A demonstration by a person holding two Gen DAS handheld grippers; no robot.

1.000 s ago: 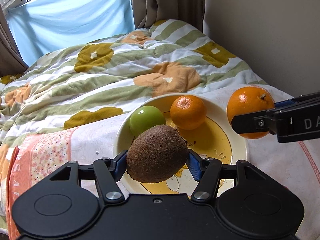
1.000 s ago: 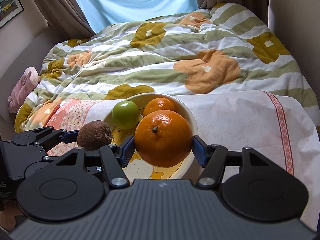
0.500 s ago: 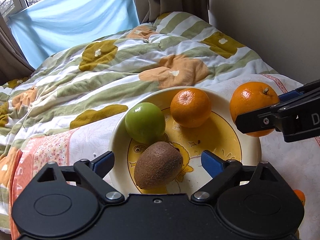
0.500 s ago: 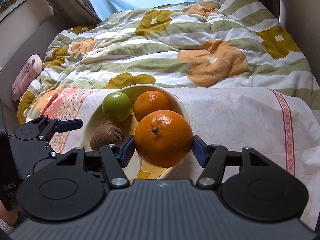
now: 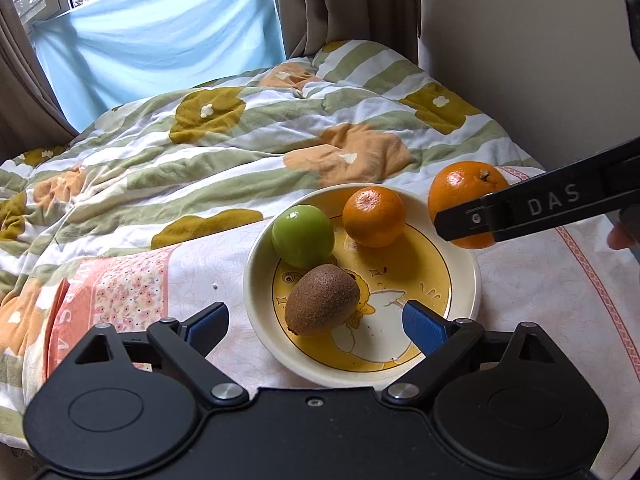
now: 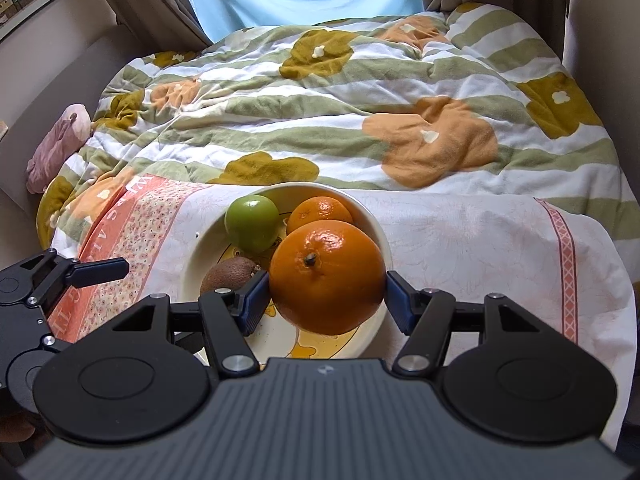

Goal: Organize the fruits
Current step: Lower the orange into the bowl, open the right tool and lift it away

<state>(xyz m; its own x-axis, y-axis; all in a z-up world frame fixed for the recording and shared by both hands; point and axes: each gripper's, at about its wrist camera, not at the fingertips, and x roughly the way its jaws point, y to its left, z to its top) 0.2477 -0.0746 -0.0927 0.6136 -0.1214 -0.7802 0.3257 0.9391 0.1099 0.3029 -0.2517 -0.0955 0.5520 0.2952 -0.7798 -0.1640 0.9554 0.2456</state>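
The right gripper jaws squeeze the big orange by its round, smooth sides above the plate. Left gripper jaws gape, holding nothing.

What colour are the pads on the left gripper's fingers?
Blue. The pads on the open left gripper show best in the left wrist view.

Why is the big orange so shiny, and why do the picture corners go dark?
Right wrist view: daylight from the window leaves pale glare on top of the big orange held in the right claw. Left wrist view: the same glint shows on it. Both views: the fisheye lens curves the picture and darkens its corners.
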